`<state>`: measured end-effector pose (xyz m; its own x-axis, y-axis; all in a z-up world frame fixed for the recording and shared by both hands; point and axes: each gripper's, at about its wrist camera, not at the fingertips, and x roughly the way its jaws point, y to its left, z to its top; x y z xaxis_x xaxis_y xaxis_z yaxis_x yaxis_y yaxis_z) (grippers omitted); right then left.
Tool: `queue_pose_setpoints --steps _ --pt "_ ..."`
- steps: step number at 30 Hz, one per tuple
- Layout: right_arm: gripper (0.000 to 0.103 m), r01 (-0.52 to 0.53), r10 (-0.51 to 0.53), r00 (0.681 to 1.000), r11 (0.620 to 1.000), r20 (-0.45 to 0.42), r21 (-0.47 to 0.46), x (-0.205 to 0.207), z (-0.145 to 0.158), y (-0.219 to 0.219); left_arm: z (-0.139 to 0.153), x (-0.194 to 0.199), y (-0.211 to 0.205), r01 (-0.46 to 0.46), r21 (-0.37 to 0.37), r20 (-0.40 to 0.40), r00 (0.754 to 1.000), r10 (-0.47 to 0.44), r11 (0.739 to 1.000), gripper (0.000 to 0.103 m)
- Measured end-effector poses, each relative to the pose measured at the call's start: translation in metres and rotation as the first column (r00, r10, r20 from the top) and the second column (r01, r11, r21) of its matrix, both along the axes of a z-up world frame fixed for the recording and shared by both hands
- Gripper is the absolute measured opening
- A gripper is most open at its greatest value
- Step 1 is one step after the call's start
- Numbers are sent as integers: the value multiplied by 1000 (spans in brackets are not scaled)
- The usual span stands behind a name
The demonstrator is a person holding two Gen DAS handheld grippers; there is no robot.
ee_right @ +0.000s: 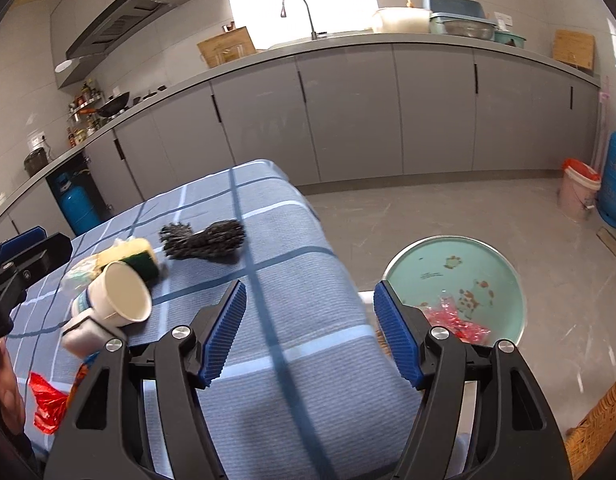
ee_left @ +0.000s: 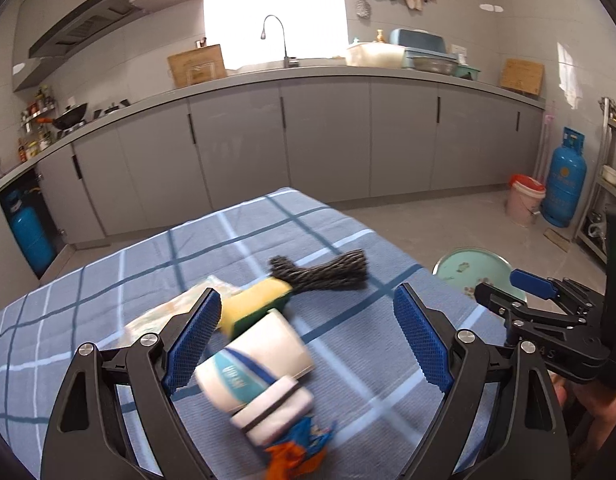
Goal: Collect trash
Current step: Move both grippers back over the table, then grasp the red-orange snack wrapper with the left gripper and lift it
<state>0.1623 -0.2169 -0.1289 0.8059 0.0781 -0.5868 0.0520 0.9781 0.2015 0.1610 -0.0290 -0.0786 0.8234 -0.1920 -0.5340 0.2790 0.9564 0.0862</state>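
1. Trash is collected into a mint-green basin [ee_right: 455, 276] on the floor, seen at the lower right of the right wrist view, just past the edge of the desk [ee_right: 292, 320].
2. Done so far, as judged: one crumpled pink-red wrapper [ee_right: 453, 318] already lies in the basin; nothing else is seen inside.
3. Left on the desk, clustered at the left of the right wrist view: a paper cup [ee_right: 122, 294] on its side, a yellow-green sponge [ee_right: 134, 258] touching it, a white block [ee_right: 84, 334] just beside the cup, a dark scouring pad [ee_right: 204, 240] a little apart, a pale wrapper [ee_right: 80, 270] under the sponge, and red and orange-blue foil scraps [ee_right: 48, 404] at the lower left.
4. Which of these count as trash cannot be told for certain; cup and wrappers are judged likely.
5. The left gripper [ee_left: 308, 332] is held over the cup, its fingers [ee_left: 196, 336] spread wide, nothing gripped; the cup is blurred.
6. The right gripper [ee_right: 309, 334] is held over the desk edge, fingers [ee_right: 224, 332] wide apart and empty.
7. The task is judged early: one piece in, most of the pile remaining; the cup is the likely next pick.
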Motion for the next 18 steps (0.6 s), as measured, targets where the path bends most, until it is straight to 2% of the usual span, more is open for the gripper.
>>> queue_pose_setpoints --steps 11,13,18 --pt "71 -127 127 992 992 0 -15 -24 -2 62 -14 -39 67 -107 36 -31 994 108 994 87" --pt "72 -146 146 989 989 6 -20 -29 -1 72 -21 -50 77 -125 51 -37 991 127 991 92" --pt "77 -189 191 981 981 25 -50 -43 -2 97 -40 -76 93 -137 45 -100 985 141 990 92"
